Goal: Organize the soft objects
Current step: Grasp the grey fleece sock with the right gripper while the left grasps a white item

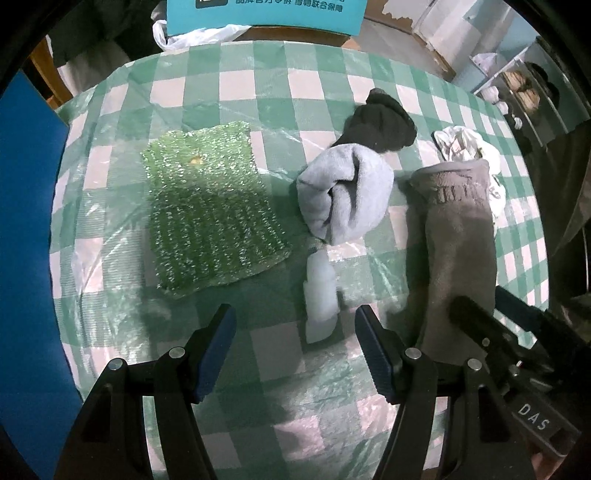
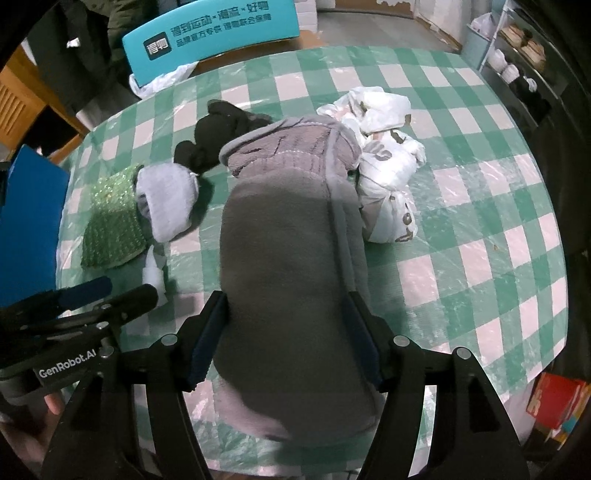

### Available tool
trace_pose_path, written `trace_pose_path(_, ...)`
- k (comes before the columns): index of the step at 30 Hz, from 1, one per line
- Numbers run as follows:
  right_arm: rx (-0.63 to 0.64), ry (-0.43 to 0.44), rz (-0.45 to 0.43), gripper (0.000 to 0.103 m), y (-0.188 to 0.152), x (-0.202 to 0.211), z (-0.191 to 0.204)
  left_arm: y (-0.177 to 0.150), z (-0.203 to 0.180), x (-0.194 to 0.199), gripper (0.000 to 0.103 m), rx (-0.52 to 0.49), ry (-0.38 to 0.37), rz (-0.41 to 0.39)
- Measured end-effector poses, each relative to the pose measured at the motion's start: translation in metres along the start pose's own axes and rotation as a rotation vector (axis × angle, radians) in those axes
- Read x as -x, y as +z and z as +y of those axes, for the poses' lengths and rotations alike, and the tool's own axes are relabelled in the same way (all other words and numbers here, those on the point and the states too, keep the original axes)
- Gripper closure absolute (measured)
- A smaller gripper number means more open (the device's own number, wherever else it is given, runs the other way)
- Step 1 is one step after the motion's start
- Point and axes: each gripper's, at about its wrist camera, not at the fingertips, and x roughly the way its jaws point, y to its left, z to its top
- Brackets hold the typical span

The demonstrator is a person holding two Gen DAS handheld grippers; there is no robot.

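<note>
grey fleece, a long soft glove or slipper-like piece point(image 2: 288, 258), lies lengthwise on the counter point(image 2: 480, 206) right under my right tool point(image 2: 288, 343); its near end sits between the two pads, which flank it closely, but i can't tell from this view whether they are pressing on it or merely standing beside it. my left tool point(image 1: 295, 350) hangs wide apart over bare cloth with nothing between its pads. just ahead of it lies a small white wad point(image 1: 320, 302), and beyond that a pale blue-grey rolled sock or cloth point(image 1: 343, 192), with a black sock bundle point(image 1: 380, 123) touching its far side. a green glittery scrubbing pad point(image 1: 210, 203) lies flat to the left, apart from the rest. on the far side of the fleece piece a crumpled white printed bag or cloth point(image 2: 384, 162) rests against it. i'd judge the sorting barely under way: the items are strewn in a loose row, not yet gathered or stacked, and no bin or tray shows. around the edges i see a teal box with print point(image 2: 214, 33), a blue board point(image 1: 26, 221) at the left, and shelves point(image 1: 517, 88) at the far right. both tools sit close together, so they could crowd each other.
</note>
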Motion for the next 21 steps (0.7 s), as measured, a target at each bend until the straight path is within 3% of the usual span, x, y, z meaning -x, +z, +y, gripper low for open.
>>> trace_pose_path(4, -0.004, -0.009, -0.002, 0.038, 0.002, -0.002, 0.003, 0.002, -0.004, -0.001, 0.035, -0.008, -0.002, -0.008)
trace_pose_path(6, -0.007, -0.011, -0.004, 0.038, 0.002, 0.000, 0.002, 0.002, -0.008, -0.005, 0.041, -0.019, -0.004, -0.004)
trace_pose_path(8, -0.009, -0.010, -0.005, 0.038, 0.001, 0.001, 0.001, 0.002, -0.011, -0.008, 0.052, -0.029, 0.000, 0.005)
trace_pose_path(12, -0.014, -0.012, -0.005, 0.037, 0.003, -0.001, 0.003, -0.001, -0.016, -0.012, 0.064, -0.056, 0.007, 0.004)
trace_pose_path(15, -0.013, -0.014, -0.007, 0.037, 0.004, 0.000, 0.005, 0.001, -0.020, -0.015, 0.083, -0.066, 0.006, 0.009)
trace_pose_path(21, -0.012, -0.031, -0.011, 0.037, 0.009, -0.011, 0.010, -0.003, -0.021, -0.011, 0.087, -0.074, 0.007, -0.007)
